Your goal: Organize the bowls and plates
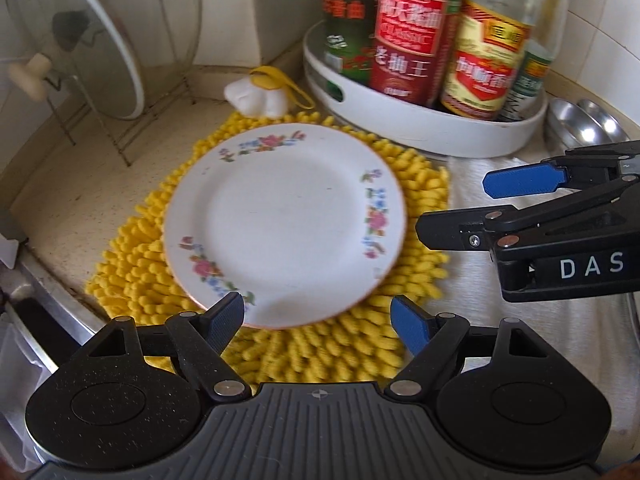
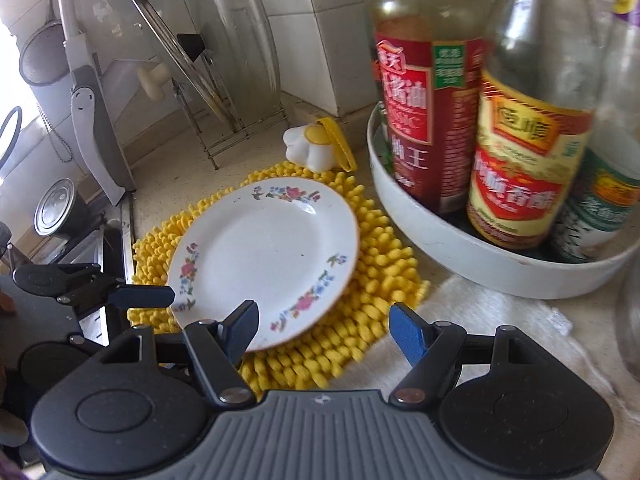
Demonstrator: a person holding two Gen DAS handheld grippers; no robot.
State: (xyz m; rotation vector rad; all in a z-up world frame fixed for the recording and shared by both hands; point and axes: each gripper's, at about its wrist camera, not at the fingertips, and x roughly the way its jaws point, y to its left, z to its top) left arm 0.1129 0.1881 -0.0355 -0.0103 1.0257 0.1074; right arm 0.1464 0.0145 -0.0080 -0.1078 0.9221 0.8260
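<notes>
Left wrist view: plate [image 1: 286,224] on yellow mat [image 1: 416,184], just beyond released, empty left claw [image 1: 318,320].

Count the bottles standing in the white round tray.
5, though more may be hidden: green-label bottle back left, red-label bottle front, yellow-label bottle front right, small bottle far right, purple-label bottle behind.

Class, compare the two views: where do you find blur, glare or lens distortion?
Left wrist view: sauce bottles look smeared, the plate soft, and the counter edge bows. Right wrist view: bright window glare at far left, a highlight on the plate, nearby bottles bulging and blurred.
</notes>
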